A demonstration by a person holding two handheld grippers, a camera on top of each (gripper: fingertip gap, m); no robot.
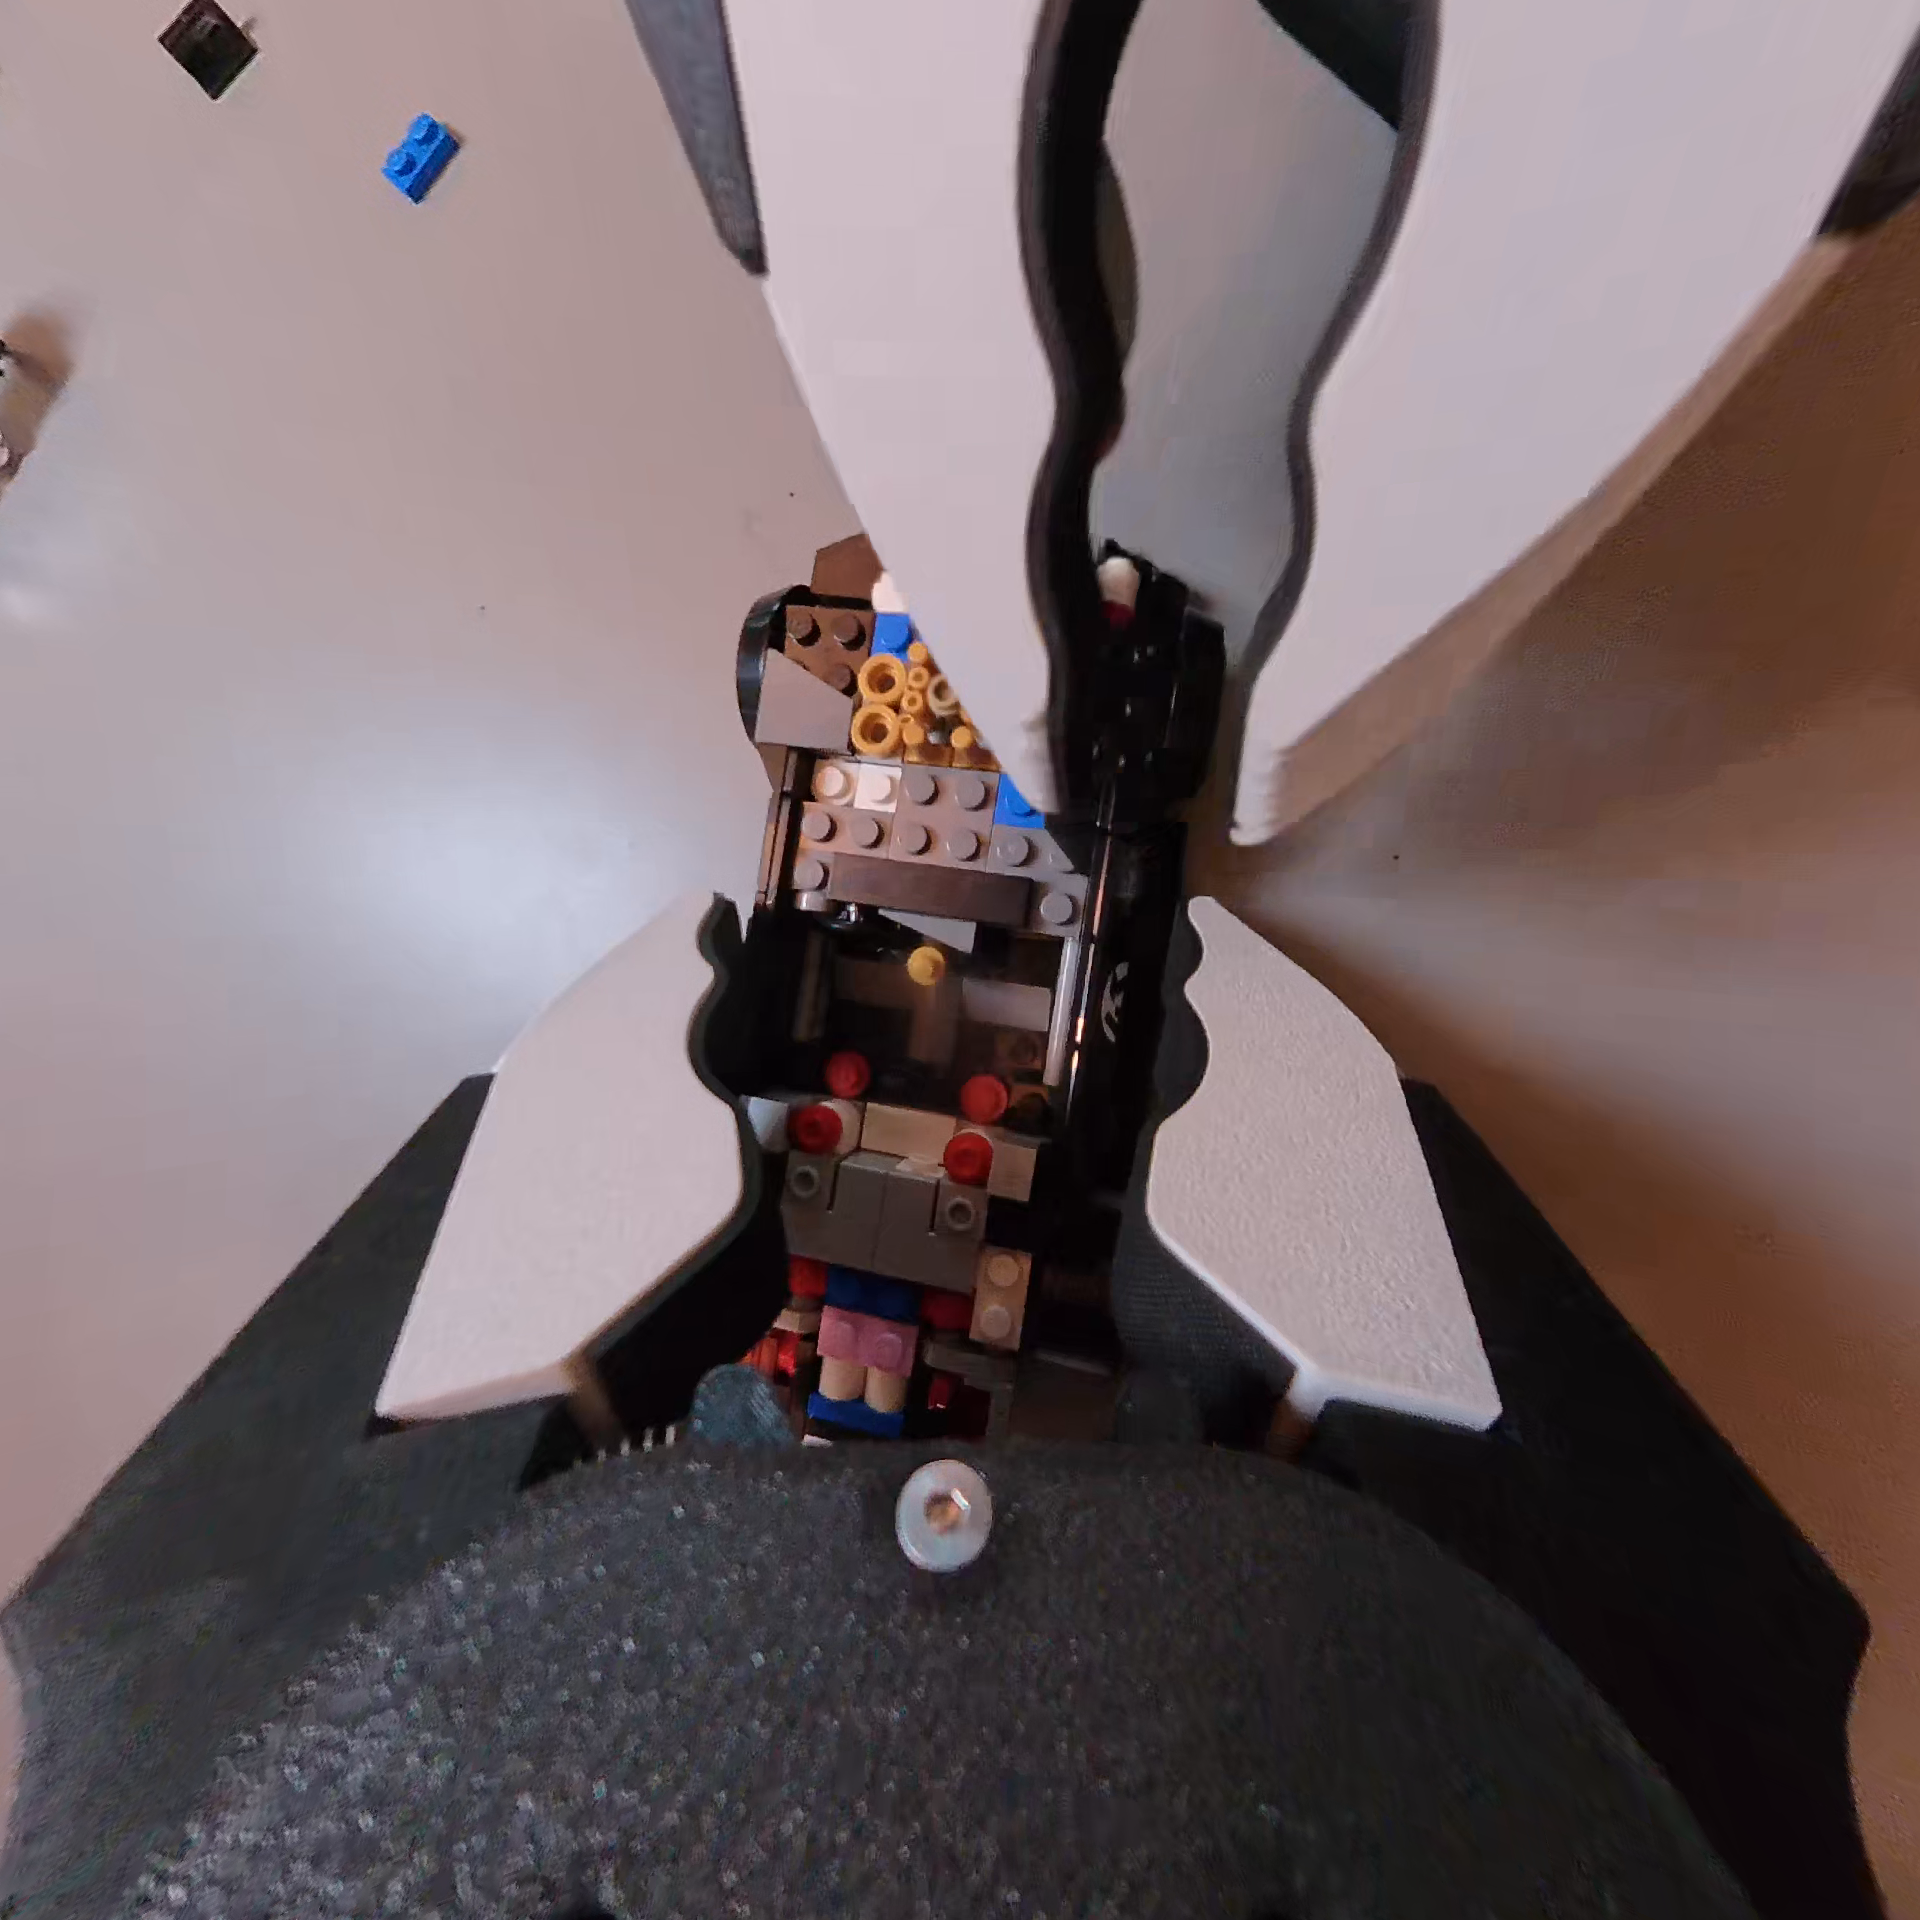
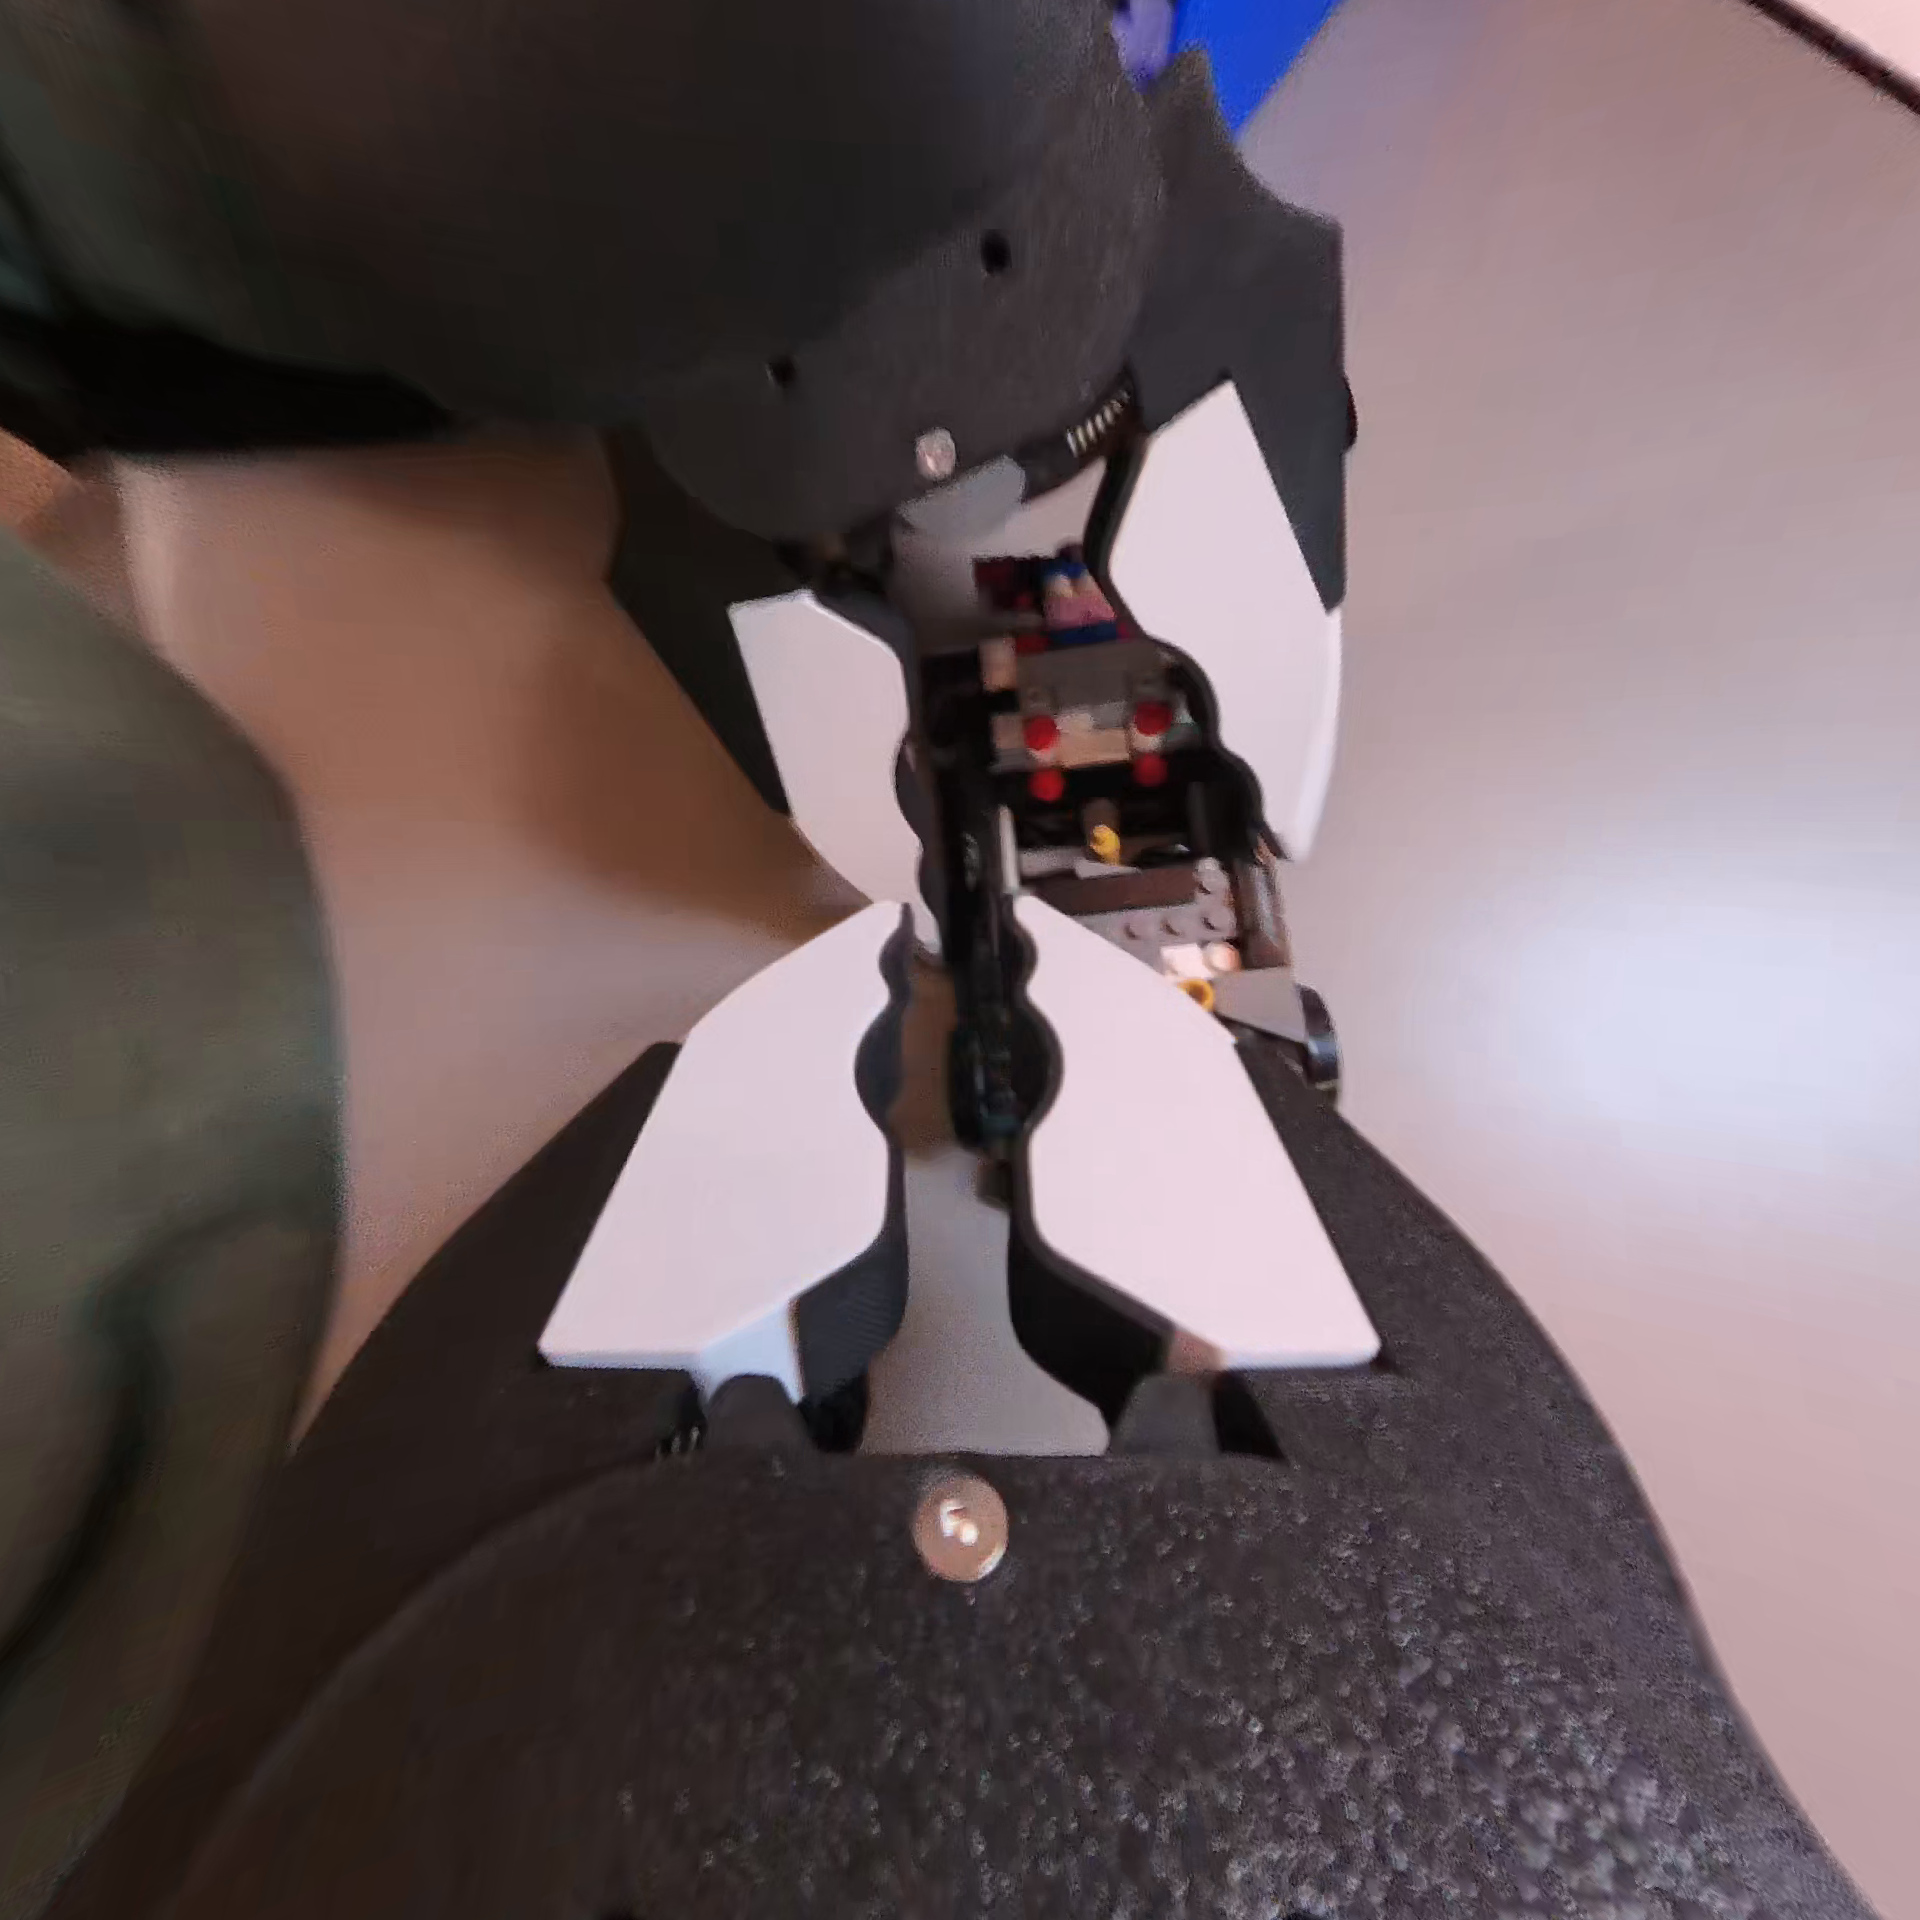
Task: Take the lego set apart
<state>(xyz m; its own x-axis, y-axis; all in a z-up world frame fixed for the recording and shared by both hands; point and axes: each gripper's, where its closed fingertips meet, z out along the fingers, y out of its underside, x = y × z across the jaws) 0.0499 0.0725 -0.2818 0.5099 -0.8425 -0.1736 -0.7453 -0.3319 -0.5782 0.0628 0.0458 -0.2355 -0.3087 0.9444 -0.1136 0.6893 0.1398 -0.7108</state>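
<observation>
The lego set (image 1: 914,831) is a small black vehicle with grey plates, red studs and gold round pieces. My left gripper (image 1: 956,935) is shut on it, one white finger on each side of its body. My right gripper (image 1: 1143,805) comes in from the top, facing the left one. It is shut on the set's black side panel (image 1: 1127,987) at the far end. In the right wrist view, my right gripper (image 2: 961,914) pinches that black panel (image 2: 982,1039) edge-on. Beyond it, the left gripper (image 2: 1091,852) holds the set (image 2: 1091,748). The set is held above the table.
A loose blue brick (image 1: 421,156) and a small black piece (image 1: 208,47) lie on the white table (image 1: 312,623) at the far left. A tan surface (image 1: 1662,779) lies to the right. A green sleeve (image 2: 125,1039) fills the left of the right wrist view. Across from one pair of fingers to the other is roughly 5 cm.
</observation>
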